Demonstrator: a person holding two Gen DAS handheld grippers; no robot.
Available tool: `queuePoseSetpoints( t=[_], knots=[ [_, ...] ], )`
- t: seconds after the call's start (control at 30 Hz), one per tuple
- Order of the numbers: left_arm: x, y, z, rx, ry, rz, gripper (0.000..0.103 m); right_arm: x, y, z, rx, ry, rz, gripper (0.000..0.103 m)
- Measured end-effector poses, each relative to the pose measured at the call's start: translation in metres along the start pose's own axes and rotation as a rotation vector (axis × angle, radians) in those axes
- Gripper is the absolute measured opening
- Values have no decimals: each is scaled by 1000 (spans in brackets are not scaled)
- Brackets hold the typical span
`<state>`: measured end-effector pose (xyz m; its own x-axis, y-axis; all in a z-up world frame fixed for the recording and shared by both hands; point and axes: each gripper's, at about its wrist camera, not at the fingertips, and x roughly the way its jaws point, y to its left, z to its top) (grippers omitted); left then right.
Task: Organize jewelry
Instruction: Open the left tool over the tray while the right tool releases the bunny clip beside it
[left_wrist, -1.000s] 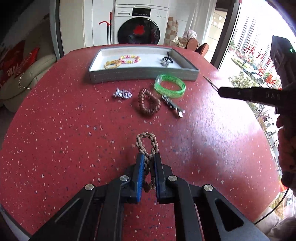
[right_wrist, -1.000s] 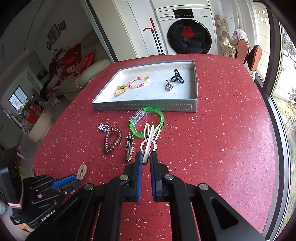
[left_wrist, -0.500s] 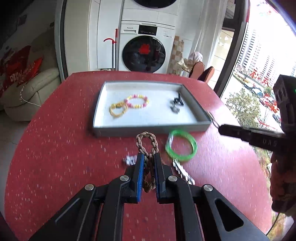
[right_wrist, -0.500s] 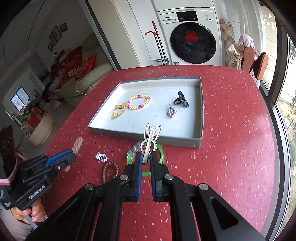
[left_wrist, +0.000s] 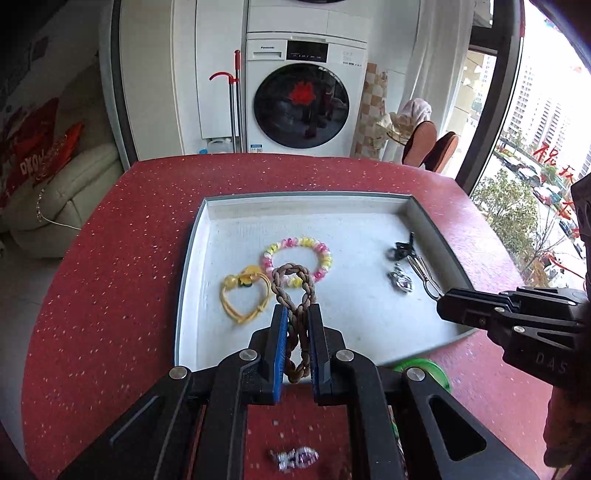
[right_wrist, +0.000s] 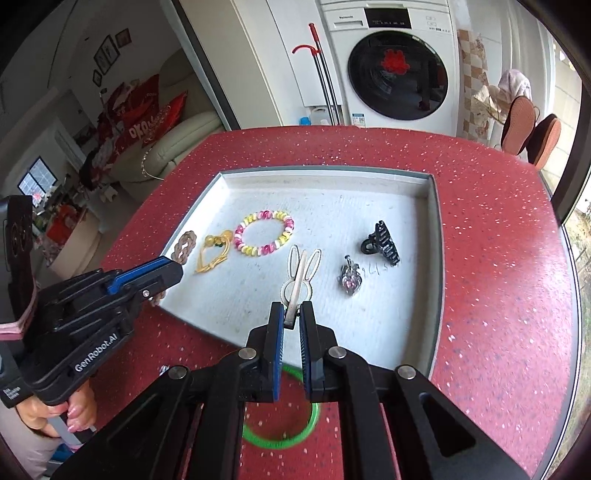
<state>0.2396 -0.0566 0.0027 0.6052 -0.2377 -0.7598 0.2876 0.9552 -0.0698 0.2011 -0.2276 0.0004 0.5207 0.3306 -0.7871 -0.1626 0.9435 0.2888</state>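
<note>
My left gripper (left_wrist: 295, 314) is shut on a brown braided rope bracelet (left_wrist: 293, 280), held above the near left part of the grey tray (left_wrist: 184, 280). My right gripper (right_wrist: 291, 314) is shut on a white rabbit-shaped hair clip (right_wrist: 301, 269) over the tray's middle (right_wrist: 436, 258). Inside the tray lie a pink-and-yellow bead bracelet (left_wrist: 299, 245), a yellow heart cord bracelet (left_wrist: 240, 295), a black claw clip (right_wrist: 382, 242) and a silver charm (right_wrist: 349, 280). The left gripper (right_wrist: 173, 267) shows at the tray's left rim in the right wrist view. In the left wrist view the right gripper (left_wrist: 441, 301) is at the right.
A green bangle (right_wrist: 295, 432) lies on the red speckled table (right_wrist: 498, 258) just before the tray, with a silver charm (left_wrist: 295, 459) nearer me. A hand (right_wrist: 70, 413) holds the left gripper. A washing machine (left_wrist: 303, 99) and a cream sofa (left_wrist: 62, 192) stand beyond the table.
Both grippers have carried their pieces forward from the open table to above the tray. The loose items on the table now lie under or behind the fingers.
</note>
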Motion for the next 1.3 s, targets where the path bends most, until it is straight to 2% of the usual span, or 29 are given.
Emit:
queuePoseSetpoints(
  t=[0.3, 0.47, 0.77, 0.97, 1.07, 1.13, 1.17, 1.2, 1.23, 1.27, 1.3],
  knots=[
    [47, 5, 8, -10, 61, 23, 29, 44, -11, 17, 15, 53, -22, 9],
    [62, 0, 7, 16, 77, 49, 29, 59, -13, 19, 11, 68, -51, 9],
    [72, -4, 6, 39, 86, 85, 29, 65, -18, 21, -1, 78, -84, 9],
    [72, -8, 6, 68, 79, 120, 29, 65, -19, 21, 21, 82, -75, 10],
    [64, -8, 7, 54, 49, 106, 29, 61, -19, 22, 24, 75, -69, 13],
    [59, -9, 9, 52, 40, 102, 29, 57, -19, 22, 32, 66, -61, 23],
    [59, -9, 10, 52, 36, 106, 35, 53, -19, 23, 39, 56, -56, 35],
    [56, -10, 10, 52, 28, 112, 59, 49, -19, 23, 45, 46, -52, 41],
    [52, -10, 10, 50, 9, 124, 91, 44, -19, 23, 53, 37, -46, 42],
    [47, -9, 10, 46, -20, 135, 100, 39, -19, 23, 62, 27, -37, 42],
    [41, -9, 10, 46, -47, 137, 100, 35, -19, 22, 69, 20, -32, 42]
  ],
)
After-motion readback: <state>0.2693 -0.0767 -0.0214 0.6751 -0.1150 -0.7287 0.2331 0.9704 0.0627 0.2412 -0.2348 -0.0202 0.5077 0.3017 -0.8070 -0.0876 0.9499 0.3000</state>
